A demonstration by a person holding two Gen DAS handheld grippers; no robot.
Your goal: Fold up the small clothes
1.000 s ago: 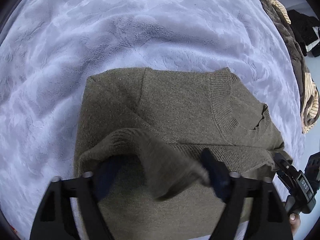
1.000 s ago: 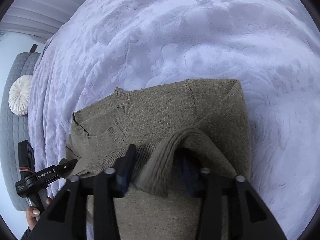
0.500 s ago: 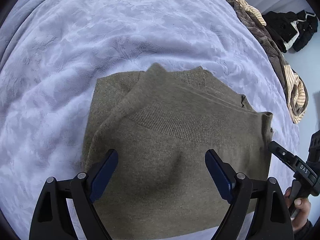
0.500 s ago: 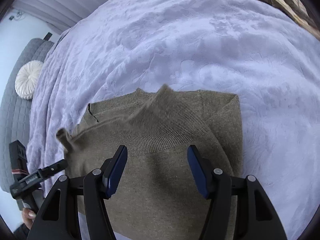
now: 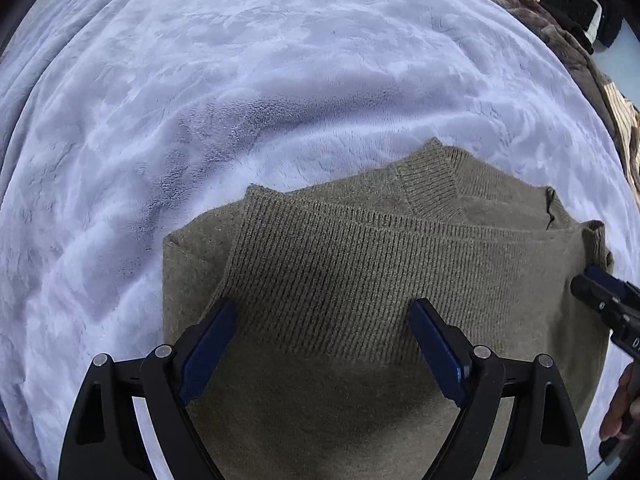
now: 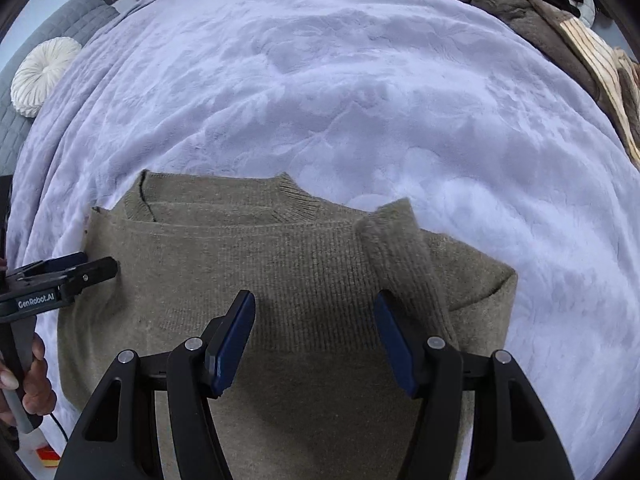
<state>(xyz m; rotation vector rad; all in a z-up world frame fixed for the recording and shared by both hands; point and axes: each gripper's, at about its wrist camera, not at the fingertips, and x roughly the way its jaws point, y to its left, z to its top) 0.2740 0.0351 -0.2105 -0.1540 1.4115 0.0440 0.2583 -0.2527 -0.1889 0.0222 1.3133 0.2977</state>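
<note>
An olive knit sweater [image 5: 360, 280] lies folded on the lavender blanket [image 5: 240, 80]. Its ribbed hem is laid over the collar end. My left gripper [image 5: 324, 316] is open and empty above the folded part. My right gripper [image 6: 314, 308] is open and empty above the same sweater [image 6: 280, 264]. A ribbed cuff [image 6: 400, 248] lies on the fold by the right finger. Each gripper shows in the other's view, the right one [image 5: 600, 292] and the left one [image 6: 80, 270], both at the sweater's side edges.
A pile of brown, striped and black clothes [image 5: 560, 12] lies at the blanket's far right edge, also in the right wrist view [image 6: 540, 12]. A round white cushion [image 6: 40, 76] sits on a grey seat [image 6: 84, 20] at far left.
Both grippers let go of the sweater's lower part after carrying it over toward the collar. They now stand open and have drawn back a little over the fold.
</note>
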